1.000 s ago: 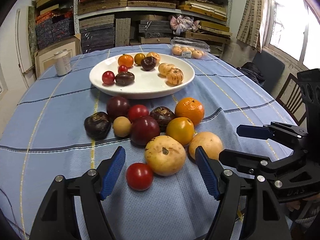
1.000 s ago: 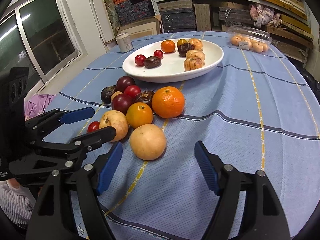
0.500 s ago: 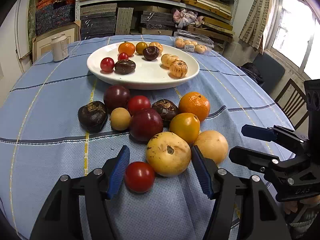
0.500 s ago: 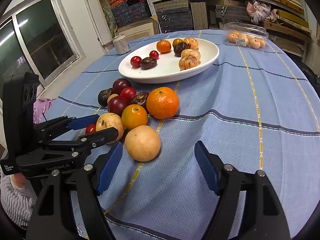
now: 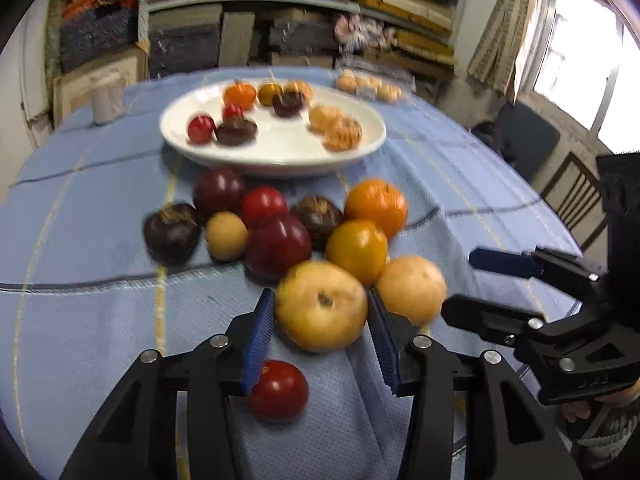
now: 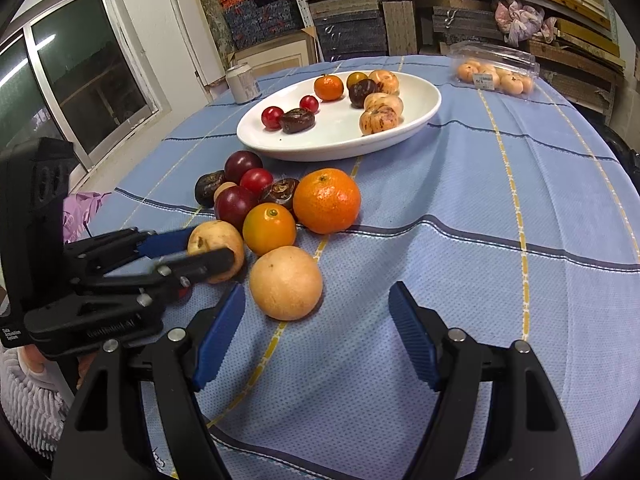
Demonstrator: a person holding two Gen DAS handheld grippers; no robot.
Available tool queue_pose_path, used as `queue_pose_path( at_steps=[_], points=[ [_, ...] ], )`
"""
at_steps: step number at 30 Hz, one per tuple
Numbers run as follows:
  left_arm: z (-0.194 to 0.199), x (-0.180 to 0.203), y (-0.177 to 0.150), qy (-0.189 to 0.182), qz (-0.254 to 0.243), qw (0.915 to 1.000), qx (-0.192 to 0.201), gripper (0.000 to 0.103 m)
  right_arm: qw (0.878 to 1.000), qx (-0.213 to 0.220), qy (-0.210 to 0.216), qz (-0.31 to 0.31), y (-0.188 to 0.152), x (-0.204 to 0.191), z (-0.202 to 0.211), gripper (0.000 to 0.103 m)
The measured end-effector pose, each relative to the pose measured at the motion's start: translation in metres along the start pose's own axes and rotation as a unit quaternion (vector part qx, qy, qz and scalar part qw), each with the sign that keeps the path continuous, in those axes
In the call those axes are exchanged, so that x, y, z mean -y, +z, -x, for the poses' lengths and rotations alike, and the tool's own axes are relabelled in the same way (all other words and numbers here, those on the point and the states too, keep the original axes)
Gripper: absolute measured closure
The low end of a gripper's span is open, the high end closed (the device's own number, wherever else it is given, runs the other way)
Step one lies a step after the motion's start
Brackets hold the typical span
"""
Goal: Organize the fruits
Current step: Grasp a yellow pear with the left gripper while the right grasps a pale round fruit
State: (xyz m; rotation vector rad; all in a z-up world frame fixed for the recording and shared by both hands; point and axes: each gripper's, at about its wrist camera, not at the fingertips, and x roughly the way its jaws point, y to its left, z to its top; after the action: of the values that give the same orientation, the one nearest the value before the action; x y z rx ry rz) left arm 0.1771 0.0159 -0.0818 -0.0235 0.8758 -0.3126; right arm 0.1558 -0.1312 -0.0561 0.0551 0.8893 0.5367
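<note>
the left gripper (image 5: 322, 334) is closing its jaws around the yellow apple (image 5: 321, 305), which sits on the blue tablecloth (image 5: 80, 312) at the near edge of the loose fruit pile. the blue pads flank the apple on both sides; the view is motion-blurred, so firm pad contact cannot be confirmed and it probably is not yet clamped. the right gripper (image 6: 316, 336) hangs with jaws apart and nothing held, just behind the pale round fruit (image 6: 286, 282).

risks:
- the apple touches the pale round fruit and the orange-yellow fruit (image 5: 356, 250). the right-side pad enters the gap between them and may shove a neighbour into a roll.
- the red tomato (image 5: 278, 390) lies just under the left-side finger and may be nudged or pinched.
- a round, smooth skin may squirt forward if the pads close off-centre.
- the white plate (image 5: 272, 160) already carries sorted fruit; a rolling piece could strike its rim.

change from one second ago: the left jaws stood wide, with both apple and tomato between them. now they bracket the apple alone. the right gripper is unchanged.
</note>
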Motion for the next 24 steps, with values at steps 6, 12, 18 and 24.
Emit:
queue_pose_path(
  at_steps=[6,12,18,24],
  points=[
    [0.004,-0.007,-0.002,0.009,0.017,0.9998,0.004,0.056,1.000,-0.018,0.001,0.007,0.003,-0.003,-0.011,0.031],
    [0.021,-0.020,-0.005,0.030,0.039,0.9984,0.029,0.057,0.999,-0.027,-0.007,0.039,0.008,-0.017,-0.024,0.031],
    [0.021,-0.025,-0.006,0.020,0.051,0.9981,0.029,0.056,0.998,-0.009,-0.007,0.057,0.013,-0.026,-0.024,0.031],
    [0.018,-0.030,-0.007,0.011,0.062,0.9977,0.024,0.056,0.998,-0.035,0.014,0.052,0.013,-0.025,-0.037,0.047]
  ],
)
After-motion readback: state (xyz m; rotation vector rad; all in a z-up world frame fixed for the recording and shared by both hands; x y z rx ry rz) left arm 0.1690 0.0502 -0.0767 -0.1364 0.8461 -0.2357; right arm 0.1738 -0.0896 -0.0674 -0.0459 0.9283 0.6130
